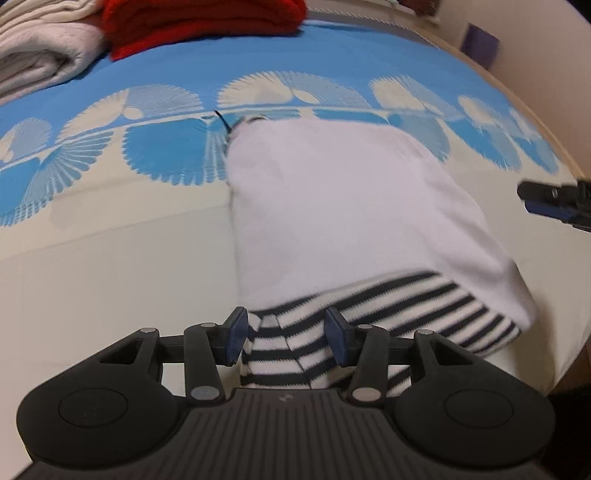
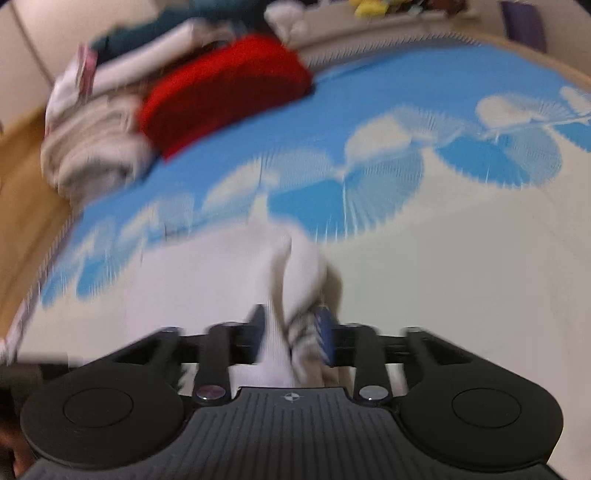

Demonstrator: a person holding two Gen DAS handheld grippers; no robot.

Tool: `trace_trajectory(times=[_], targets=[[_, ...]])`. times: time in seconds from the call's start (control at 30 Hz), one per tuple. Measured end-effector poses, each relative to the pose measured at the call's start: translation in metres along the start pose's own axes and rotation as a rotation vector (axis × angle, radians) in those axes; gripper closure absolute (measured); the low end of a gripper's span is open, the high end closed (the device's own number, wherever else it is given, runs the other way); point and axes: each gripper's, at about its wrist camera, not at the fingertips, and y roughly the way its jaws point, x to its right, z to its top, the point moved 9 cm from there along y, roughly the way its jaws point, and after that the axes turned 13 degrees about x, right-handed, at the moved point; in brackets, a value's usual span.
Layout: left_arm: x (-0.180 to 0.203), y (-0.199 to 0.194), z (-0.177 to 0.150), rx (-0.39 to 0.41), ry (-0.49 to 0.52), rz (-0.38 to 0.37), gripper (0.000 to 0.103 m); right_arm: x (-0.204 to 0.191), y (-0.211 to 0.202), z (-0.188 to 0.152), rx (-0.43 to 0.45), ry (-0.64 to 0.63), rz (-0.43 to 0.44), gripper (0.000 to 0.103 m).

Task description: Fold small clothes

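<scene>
Covering the bed [image 1: 110,258] is a cream sheet with a blue fan-print band; folded red [image 1: 199,26] and beige [image 1: 40,55] textiles sit at its far edge. White garment [image 1: 332,206] lies flat, long axis running away from the left gripper [image 1: 286,336], striped end nearest, between its spread jaws. Right gripper [image 2: 291,332], blurred, jaws apparently parted around a white fold.

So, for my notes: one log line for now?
left gripper: astride striped cloth | right gripper: white cloth between jaws | bed
</scene>
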Motion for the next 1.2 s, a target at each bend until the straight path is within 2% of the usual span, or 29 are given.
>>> trace_trajectory(times=[0.03, 0.1, 0.2, 0.27, 0.37, 0.4, 0.43, 0.47, 0.5, 0.6, 0.7, 0.77, 0.87, 0.93, 1.0, 1.03, 1.1, 1.17, 1.2], targets=[[0.002, 0.003, 0.016, 0.005, -0.009, 0.01, 0.052, 0.001, 0.008, 0.004, 0.005, 0.027, 0.01, 0.058], [0.003, 0.004, 0.021, 0.016, -0.023, 0.029, 0.052, 0.001, 0.031, 0.008, -0.006, 0.072, 0.026, 0.057], [0.003, 0.011, 0.027, 0.024, -0.05, 0.051, 0.052, 0.005, 0.069, 0.001, -0.053, 0.066, -0.005, 0.05], [0.005, 0.013, 0.03, 0.03, -0.062, 0.062, 0.052, 0.011, 0.093, -0.005, -0.088, 0.081, -0.034, 0.05], [0.01, 0.014, 0.041, 0.072, -0.064, 0.082, 0.052, 0.012, 0.117, -0.008, -0.102, 0.111, -0.028, 0.05], [0.011, 0.014, 0.045, 0.089, -0.059, 0.097, 0.052, 0.011, 0.123, -0.007, -0.097, 0.113, -0.024, 0.053], [0.012, 0.016, 0.049, 0.101, -0.056, 0.109, 0.052, 0.009, 0.127, -0.005, -0.093, 0.112, -0.014, 0.076], [0.012, 0.018, 0.053, 0.11, -0.055, 0.122, 0.052, 0.005, 0.128, -0.002, -0.085, 0.108, -0.006, 0.093], [0.013, 0.02, 0.057, 0.117, -0.056, 0.131, 0.052, 0.001, 0.126, 0.006, -0.057, 0.101, 0.008, 0.097], [0.017, 0.027, 0.067, 0.138, -0.073, 0.129, 0.052, -0.013, 0.121, 0.026, 0.02, 0.032, 0.038, 0.098], [0.024, 0.052, 0.057, 0.066, -0.018, 0.154, 0.053, 0.007, 0.14, 0.01, -0.057, 0.008, -0.079, 0.098], [0.028, 0.064, 0.054, 0.054, 0.029, 0.176, 0.052, 0.012, 0.149, -0.003, -0.094, -0.028, -0.128, 0.098], [0.03, 0.065, 0.056, 0.064, 0.066, 0.186, 0.051, 0.003, 0.145, 0.001, -0.057, -0.08, -0.156, 0.096], [0.026, 0.057, 0.062, 0.093, 0.039, 0.171, 0.049, -0.001, 0.132, 0.008, -0.017, -0.136, -0.192, 0.09], [0.017, 0.049, 0.072, 0.137, -0.019, 0.161, 0.049, -0.011, 0.111, 0.02, 0.038, -0.19, -0.167, 0.083], [0.012, 0.046, 0.076, 0.153, -0.053, 0.156, 0.049, -0.017, 0.101, 0.023, 0.056, -0.204, -0.133, 0.077], [0.006, 0.045, 0.081, 0.164, -0.111, 0.128, 0.049, -0.035, 0.082, 0.023, 0.061, -0.242, -0.049, 0.073], [0.006, 0.056, 0.079, 0.126, -0.155, 0.098, 0.049, -0.048, 0.071, 0.009, -0.009, -0.278, 0.034, 0.071], [0.005, 0.066, 0.074, 0.086, -0.173, 0.093, 0.049, -0.049, 0.071, -0.005, -0.079, -0.299, 0.053, 0.067]])
